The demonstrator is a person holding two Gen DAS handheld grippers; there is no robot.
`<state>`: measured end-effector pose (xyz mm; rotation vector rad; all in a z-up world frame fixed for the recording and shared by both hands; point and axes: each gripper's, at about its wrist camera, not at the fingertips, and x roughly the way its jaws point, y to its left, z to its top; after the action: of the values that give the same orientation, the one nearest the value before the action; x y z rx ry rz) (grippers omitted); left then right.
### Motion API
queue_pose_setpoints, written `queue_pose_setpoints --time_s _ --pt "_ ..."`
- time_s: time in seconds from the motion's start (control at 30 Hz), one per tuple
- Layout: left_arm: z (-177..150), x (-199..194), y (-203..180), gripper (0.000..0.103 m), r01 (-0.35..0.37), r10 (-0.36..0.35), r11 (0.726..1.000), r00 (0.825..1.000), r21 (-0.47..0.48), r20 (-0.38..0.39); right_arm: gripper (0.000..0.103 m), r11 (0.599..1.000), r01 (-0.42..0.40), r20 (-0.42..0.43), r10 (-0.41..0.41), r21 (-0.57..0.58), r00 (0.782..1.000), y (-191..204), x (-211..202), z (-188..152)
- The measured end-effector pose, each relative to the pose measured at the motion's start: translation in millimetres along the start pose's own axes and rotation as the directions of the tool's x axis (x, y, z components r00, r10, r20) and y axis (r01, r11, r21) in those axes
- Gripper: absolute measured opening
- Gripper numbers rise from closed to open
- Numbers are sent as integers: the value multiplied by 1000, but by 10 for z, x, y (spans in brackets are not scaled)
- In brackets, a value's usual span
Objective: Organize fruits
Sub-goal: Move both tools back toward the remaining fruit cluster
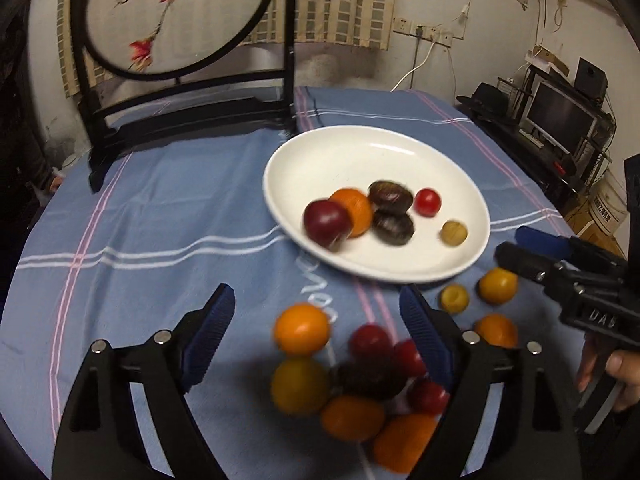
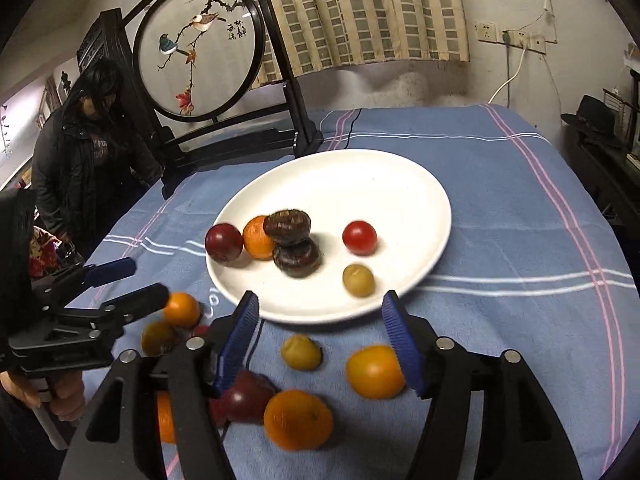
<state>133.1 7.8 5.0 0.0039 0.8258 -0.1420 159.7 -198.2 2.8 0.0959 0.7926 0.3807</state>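
A white plate [image 1: 360, 152] [image 2: 340, 184] on the blue cloth holds a dark red plum [image 1: 326, 222], an orange [image 1: 354, 210], two dark brown fruits [image 1: 390, 196], a red tomato [image 1: 427, 202] and a small olive-yellow fruit [image 1: 454, 233]. In front of the plate lie several loose fruits. My left gripper [image 1: 316, 300] [image 2: 148, 280] is open above a cluster of them, with an orange fruit [image 1: 302, 330] between its fingers, untouched. My right gripper [image 2: 320, 300] [image 1: 510, 243] is open too, with a yellow-orange fruit [image 2: 374, 372] beside its right pad and an orange [image 2: 298, 420] lower down.
A round embroidered screen on a black stand [image 2: 200, 52] stands at the back left of the table. A person in a dark jacket [image 2: 80, 160] stands beyond the left edge. Dark shelves with a monitor [image 1: 560, 116] are off to the right.
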Motion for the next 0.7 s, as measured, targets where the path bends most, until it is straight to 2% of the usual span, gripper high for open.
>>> queue_pose_setpoints --time_s 0.13,0.27,0.53,0.7 --pt "-249 -19 179 83 -11 10 1000 1000 -24 -17 67 1000 -4 -6 4 1 1000 18 -75 -215" --pt "-400 -2 340 83 11 -14 998 999 -63 -39 67 1000 -7 11 7 12 1000 1 -154 -317" --pt "-468 -92 387 83 30 -31 998 999 -53 -31 71 997 13 34 -16 76 999 -126 -260 -499" --pt "-482 -77 391 84 3 -4 999 999 -34 -32 71 995 24 30 -27 93 999 -177 -305 -563"
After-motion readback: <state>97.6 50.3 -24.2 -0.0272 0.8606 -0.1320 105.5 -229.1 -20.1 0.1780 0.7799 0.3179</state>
